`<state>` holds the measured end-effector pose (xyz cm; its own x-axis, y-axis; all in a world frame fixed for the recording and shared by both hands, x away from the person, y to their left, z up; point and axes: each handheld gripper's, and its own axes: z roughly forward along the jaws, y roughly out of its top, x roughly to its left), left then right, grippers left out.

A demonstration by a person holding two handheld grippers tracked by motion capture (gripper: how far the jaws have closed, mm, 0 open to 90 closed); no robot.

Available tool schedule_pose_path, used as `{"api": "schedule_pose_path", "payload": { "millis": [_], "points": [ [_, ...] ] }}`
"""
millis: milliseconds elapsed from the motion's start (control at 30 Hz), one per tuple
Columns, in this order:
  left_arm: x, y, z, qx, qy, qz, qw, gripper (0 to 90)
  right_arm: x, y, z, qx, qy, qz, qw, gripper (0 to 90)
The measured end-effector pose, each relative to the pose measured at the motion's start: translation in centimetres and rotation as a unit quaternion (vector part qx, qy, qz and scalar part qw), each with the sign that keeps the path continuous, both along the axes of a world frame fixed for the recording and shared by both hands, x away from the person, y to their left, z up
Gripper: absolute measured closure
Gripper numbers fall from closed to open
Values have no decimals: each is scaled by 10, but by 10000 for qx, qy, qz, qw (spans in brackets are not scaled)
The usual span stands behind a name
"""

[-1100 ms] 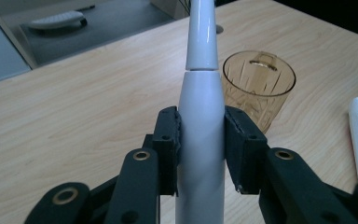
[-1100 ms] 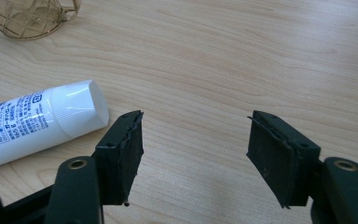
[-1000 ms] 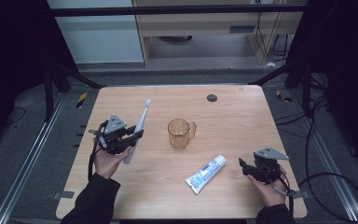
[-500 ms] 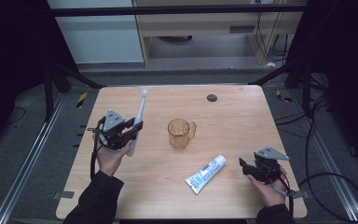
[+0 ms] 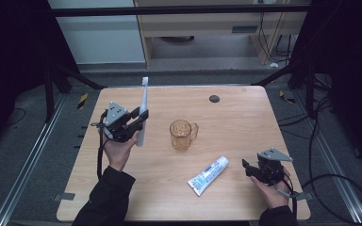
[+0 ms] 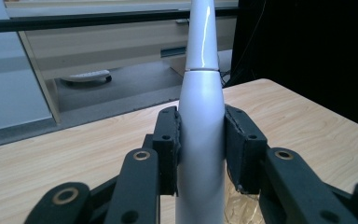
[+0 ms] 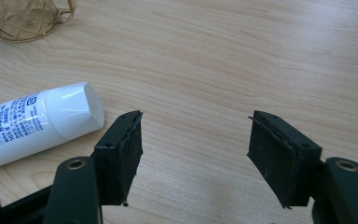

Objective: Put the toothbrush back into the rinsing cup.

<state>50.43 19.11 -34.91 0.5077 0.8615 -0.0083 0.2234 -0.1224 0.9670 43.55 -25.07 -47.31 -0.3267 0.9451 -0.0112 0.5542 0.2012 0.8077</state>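
High view: one toothbrush (image 5: 142,113) is clamped upright in the left gripper (image 5: 134,123); one cup (image 5: 182,135) and one toothpaste tube (image 5: 208,175) are counted; right gripper (image 5: 250,169) jaws are held apart.

Tilted upright since a second ago – toothbrush (image 5: 142,111), head now toward upper frame. Lifted with it – left gripper (image 5: 133,126), shifted slightly up the high view.
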Motion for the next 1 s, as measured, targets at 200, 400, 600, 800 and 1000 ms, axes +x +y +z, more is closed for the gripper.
{"api": "schedule_pose_path", "payload": {
  "millis": [200,400,600,800,1000],
  "points": [
    [3,-10,0,-99,-155,20,9998,670,0,0,-1,-28,-17,18,10000,349],
    [7,-17,3,-281,-277,21,9992,670,1,0,-1,-22,-5,11,10000,349],
    [12,-24,4,-370,-388,28,9986,670,1,-1,-1,-16,-2,25,10000,349],
    [17,-28,3,-531,-455,47,9975,670,1,-1,-1,7,16,16,10000,348],
    [23,-31,3,-645,-440,56,9969,670,2,-1,-2,5,21,31,10000,349]
  ]
}}
